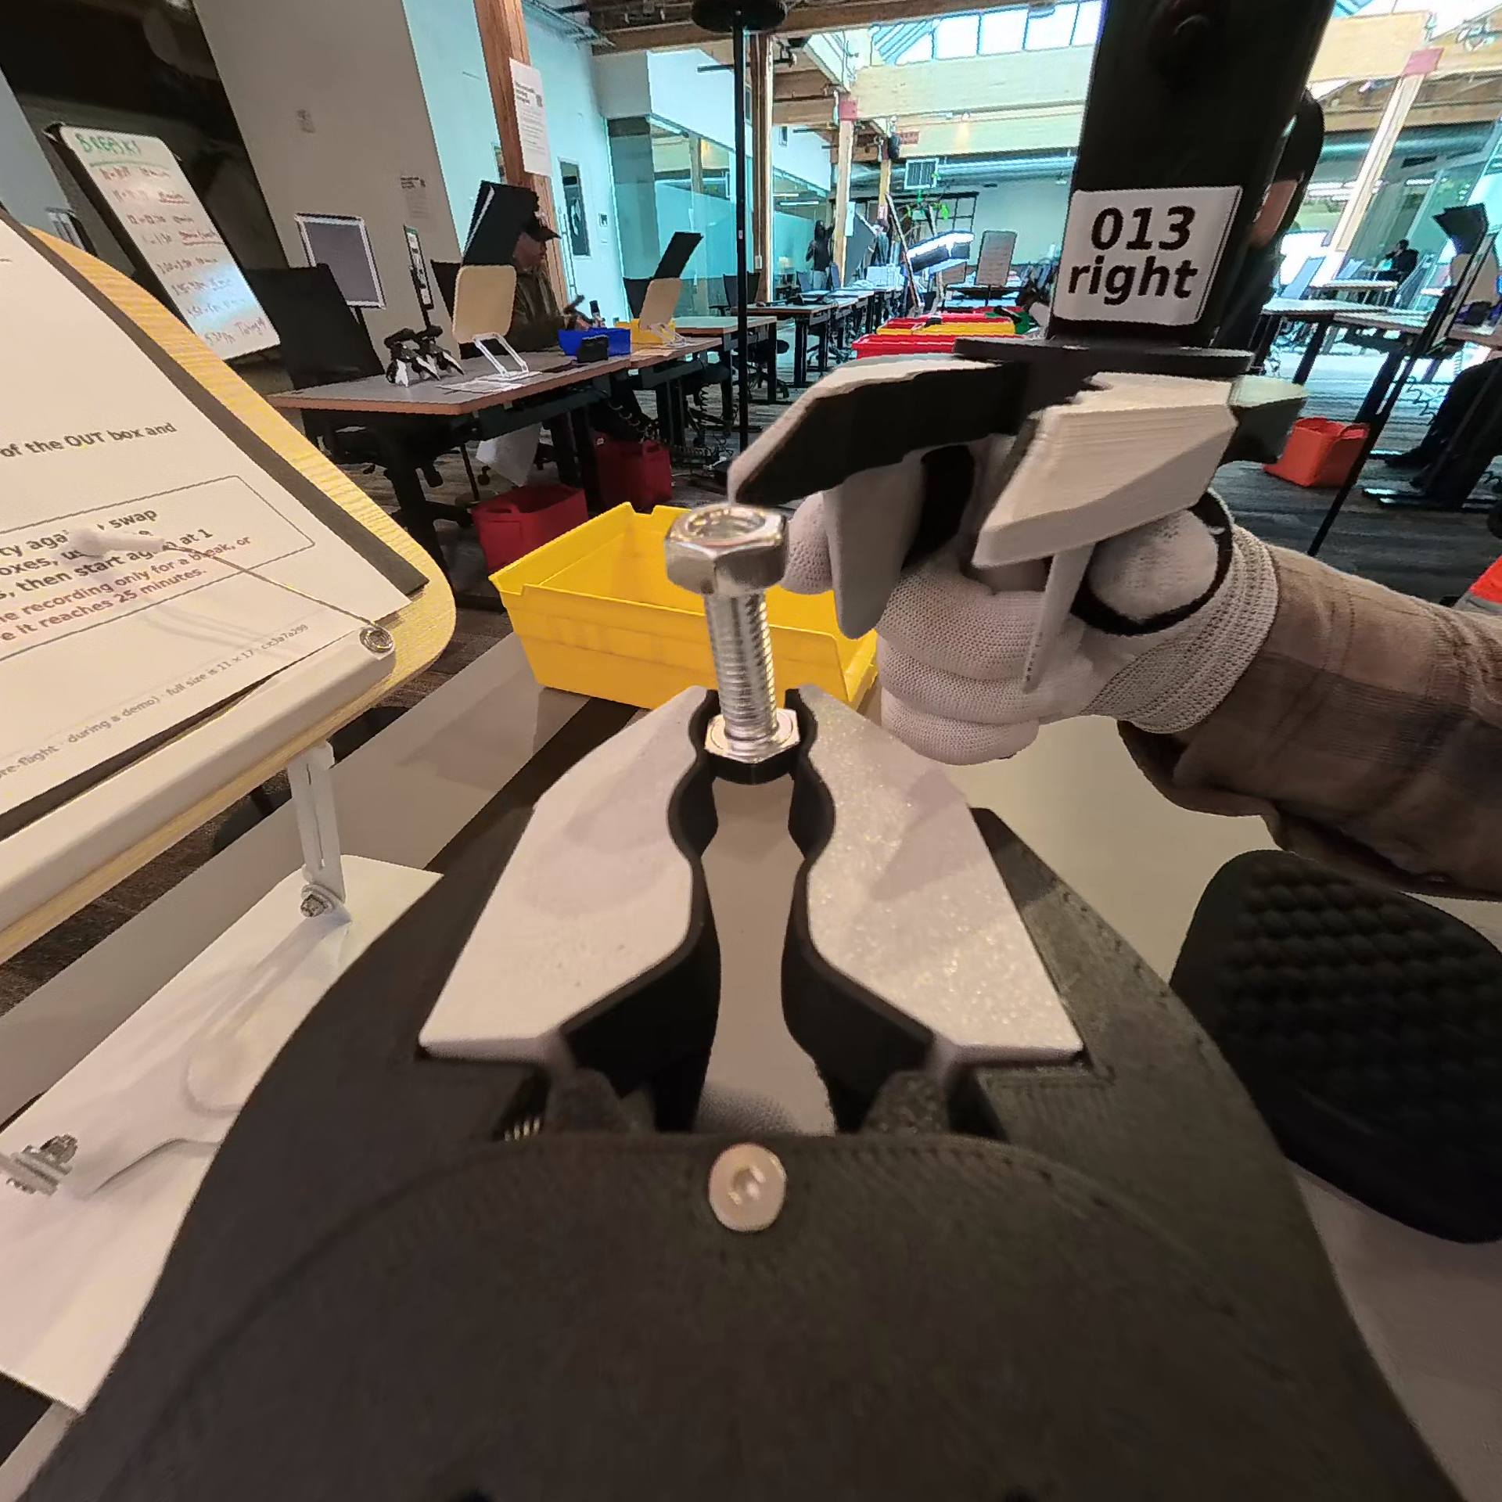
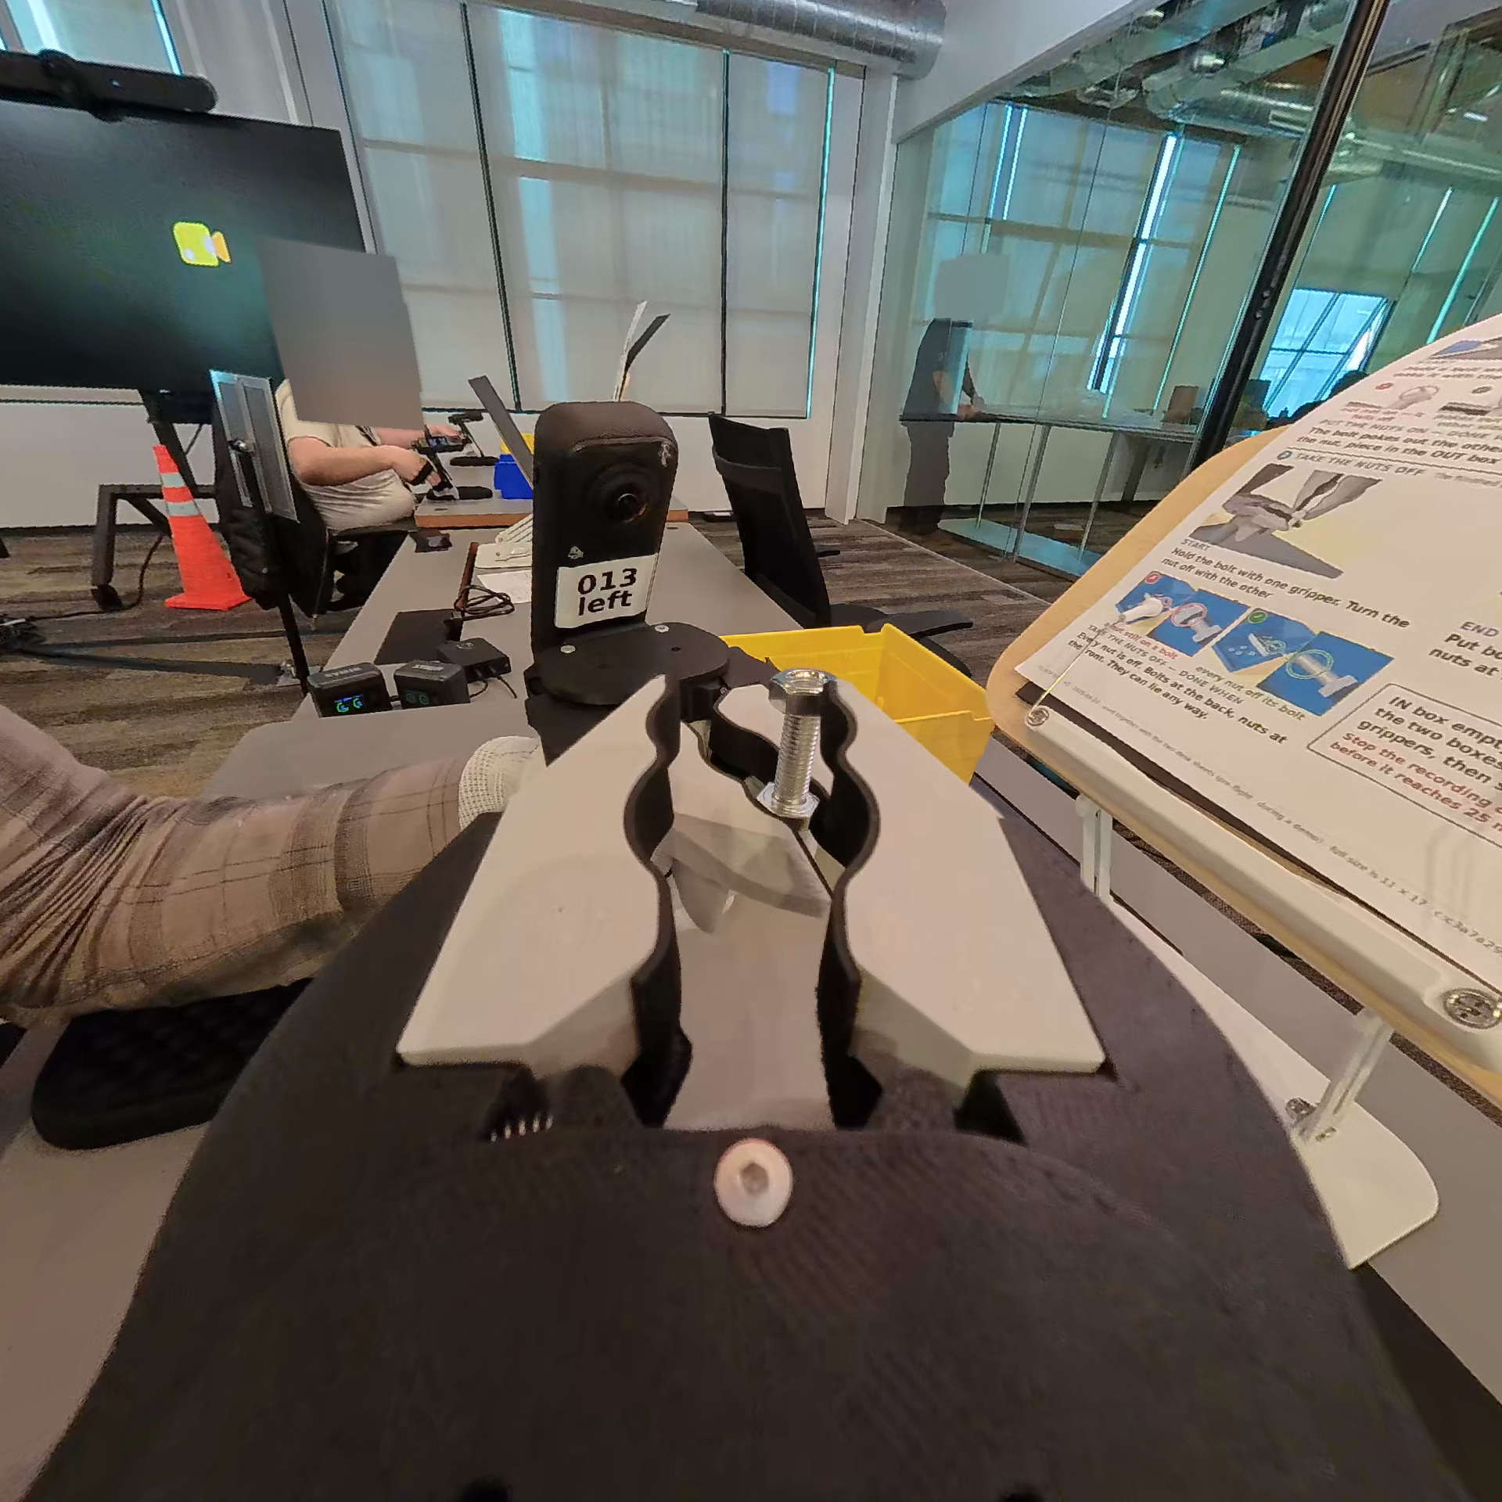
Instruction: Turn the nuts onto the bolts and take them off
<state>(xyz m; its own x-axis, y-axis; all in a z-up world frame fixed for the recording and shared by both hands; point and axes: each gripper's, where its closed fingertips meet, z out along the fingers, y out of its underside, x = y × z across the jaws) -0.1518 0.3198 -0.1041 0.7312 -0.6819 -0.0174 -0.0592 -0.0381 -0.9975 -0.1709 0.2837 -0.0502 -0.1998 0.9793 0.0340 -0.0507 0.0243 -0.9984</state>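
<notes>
Centre of the left wrist view: left gripper [image 1: 752, 735] is pinching the nut [image 1: 753, 744] at its fingertips, with the bolt [image 1: 735, 630] standing upright, head on top. Upper right, the right gripper [image 1: 861, 520] is hovering beside the bolt head, fingers spread, gripping nothing. A yellow bin [image 1: 601, 601] is sitting behind the bolt.

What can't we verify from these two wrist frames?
- Left view: nut sides, hidden by left gripper tips; contact can't be confirmed.
- Left view: right gripper tips near the bolt head, grip unclear.
- Right view: right gripper tips overlap the bolt; depth unclear.
- Both views: yellow bin contents, hidden by its walls.
</notes>
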